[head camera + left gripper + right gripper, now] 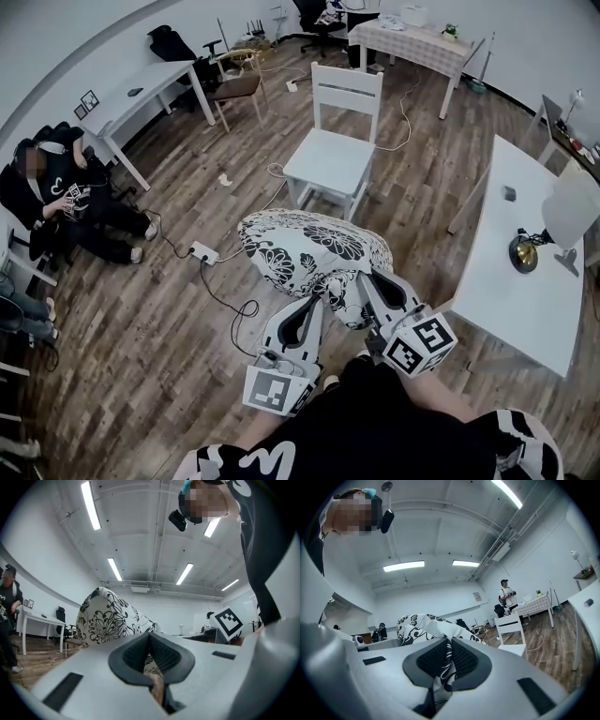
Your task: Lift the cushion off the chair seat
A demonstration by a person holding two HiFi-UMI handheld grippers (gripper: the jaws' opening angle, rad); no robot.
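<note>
A white cushion with a black flower print hangs in the air in front of me, clear of the white wooden chair whose seat is bare. My left gripper is shut on the cushion's near edge at the left, and my right gripper is shut on the same edge at the right. In the left gripper view the cushion rises beyond the jaws with fabric pinched between the pads. The right gripper view shows the cushion and its cloth clamped between the pads, with the chair behind.
A white table with a lamp stands at the right. A power strip and cables lie on the wood floor left of the chair. A person sits at the far left beside a long desk. Another table stands at the back.
</note>
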